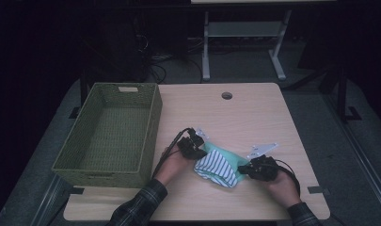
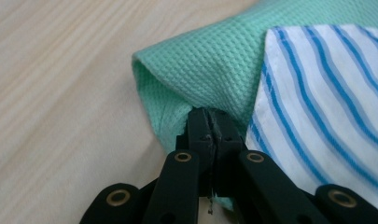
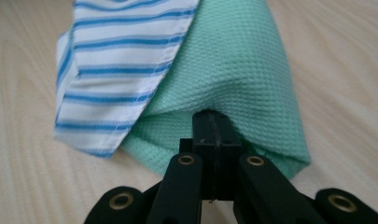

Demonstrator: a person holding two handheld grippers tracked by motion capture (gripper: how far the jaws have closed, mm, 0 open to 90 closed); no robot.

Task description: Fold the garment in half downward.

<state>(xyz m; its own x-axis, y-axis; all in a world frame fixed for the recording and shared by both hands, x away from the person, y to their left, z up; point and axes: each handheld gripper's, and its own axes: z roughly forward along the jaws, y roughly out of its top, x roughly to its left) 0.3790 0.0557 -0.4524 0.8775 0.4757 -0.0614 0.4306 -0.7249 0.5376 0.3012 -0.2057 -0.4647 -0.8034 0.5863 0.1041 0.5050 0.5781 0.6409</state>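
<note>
Pale wooden table (image 1: 254,113) is carrying the work: left gripper (image 2: 213,128) and right gripper (image 3: 213,122) are each pinching, jaws closed, opposite ends of a green cloth (image 3: 242,60) wrapping a striped cloth (image 1: 216,167), near the wicker basket (image 1: 153,127).

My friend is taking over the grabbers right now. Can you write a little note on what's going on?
Left tool: shut on the green cloth, pinching its folded edge.
Right tool: shut on the same green cloth at its other end.
The striped cloth lies on the green one, both on the table.
The wicker basket stands to the left with nothing in it.
Done: both ends gripped.
Left, probably: finish folding, then move the cloths to the basket.
</note>
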